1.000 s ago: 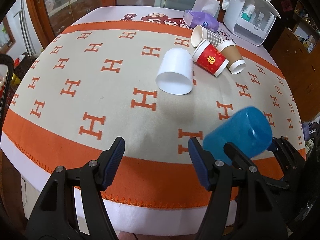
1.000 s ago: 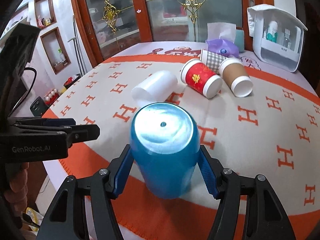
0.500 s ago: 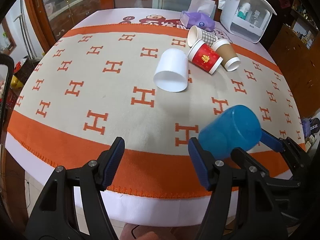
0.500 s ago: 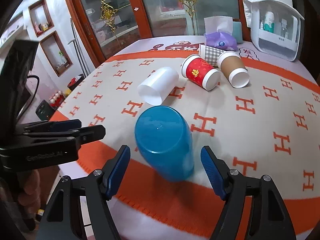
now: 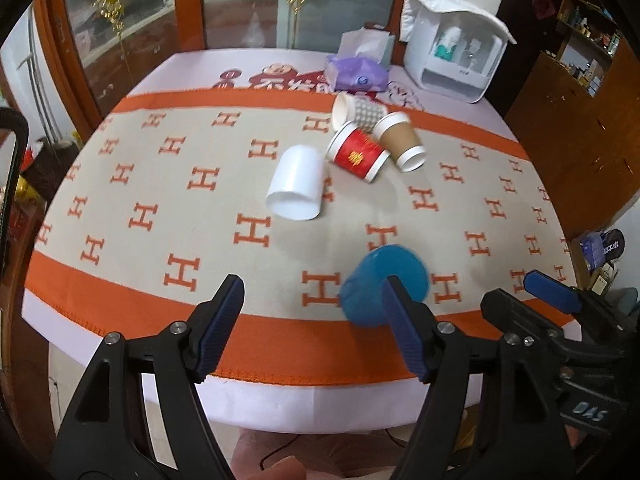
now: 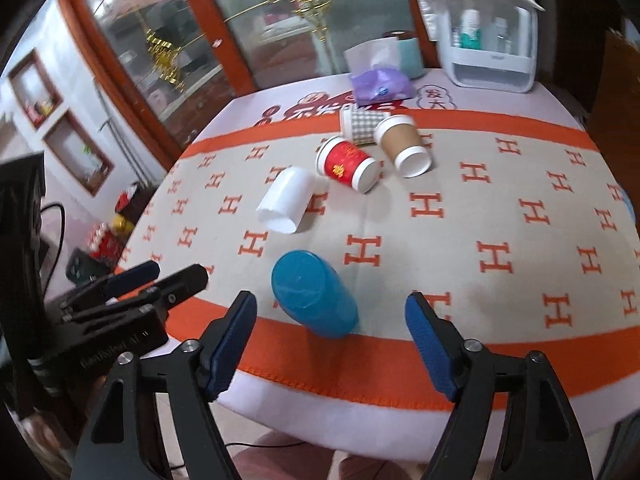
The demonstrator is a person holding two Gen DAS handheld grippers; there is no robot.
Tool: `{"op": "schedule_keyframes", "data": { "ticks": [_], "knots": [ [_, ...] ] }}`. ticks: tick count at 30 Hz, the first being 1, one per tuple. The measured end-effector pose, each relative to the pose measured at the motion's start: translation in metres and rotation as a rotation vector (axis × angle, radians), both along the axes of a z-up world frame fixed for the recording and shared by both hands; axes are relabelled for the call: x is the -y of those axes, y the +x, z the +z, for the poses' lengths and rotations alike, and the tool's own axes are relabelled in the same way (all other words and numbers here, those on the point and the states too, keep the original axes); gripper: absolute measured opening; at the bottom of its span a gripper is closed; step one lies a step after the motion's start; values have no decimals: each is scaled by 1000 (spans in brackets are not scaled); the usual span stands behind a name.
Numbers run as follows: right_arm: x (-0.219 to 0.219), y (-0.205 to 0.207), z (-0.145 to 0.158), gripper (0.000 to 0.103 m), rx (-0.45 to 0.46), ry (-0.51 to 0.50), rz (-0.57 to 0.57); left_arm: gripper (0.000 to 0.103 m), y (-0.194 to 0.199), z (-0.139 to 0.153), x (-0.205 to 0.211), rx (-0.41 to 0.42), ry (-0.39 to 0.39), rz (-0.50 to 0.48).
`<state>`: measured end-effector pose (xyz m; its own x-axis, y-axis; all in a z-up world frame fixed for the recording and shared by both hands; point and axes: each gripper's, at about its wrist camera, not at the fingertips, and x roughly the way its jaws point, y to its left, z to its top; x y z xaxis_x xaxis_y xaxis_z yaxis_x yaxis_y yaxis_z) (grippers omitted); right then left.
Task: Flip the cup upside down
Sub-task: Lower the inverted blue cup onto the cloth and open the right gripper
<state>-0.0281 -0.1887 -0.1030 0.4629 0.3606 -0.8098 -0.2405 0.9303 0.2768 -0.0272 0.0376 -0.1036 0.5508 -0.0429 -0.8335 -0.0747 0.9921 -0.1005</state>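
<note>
A blue plastic cup point(image 6: 314, 294) stands upside down on the orange border of the blanket, base up, near the table's front edge; it also shows in the left wrist view point(image 5: 382, 284). My right gripper point(image 6: 331, 346) is open and empty, drawn back just off the table edge, with the cup ahead between its fingers but apart from them. My left gripper point(image 5: 312, 328) is open and empty, to the left of the cup; its right finger overlaps the cup in its own view.
A white cup point(image 6: 286, 200), a red paper cup point(image 6: 348, 164), a brown paper cup point(image 6: 402, 144) and a checked cup point(image 6: 360, 124) lie on their sides mid-table. A purple tissue pack point(image 6: 380, 86) and a white organiser box point(image 6: 490, 48) stand at the back.
My right gripper opened, let go of the blue cup and pulled back off the table edge. The cup now stands base up on the blanket. Both grippers drew back.
</note>
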Motion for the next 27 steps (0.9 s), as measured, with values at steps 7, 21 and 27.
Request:
{"op": "schedule_keyframes", "data": {
  "ticks": [7, 21, 27],
  "knots": [
    [15, -18, 43, 90, 57, -32, -73, 70, -9, 30, 23, 46, 37, -9],
    [31, -30, 65, 94, 99, -53, -125, 70, -11, 47, 35, 58, 62, 6],
    [32, -30, 67, 94, 104, -58, -127, 70, -10, 48, 36, 61, 67, 14]
  ]
}}
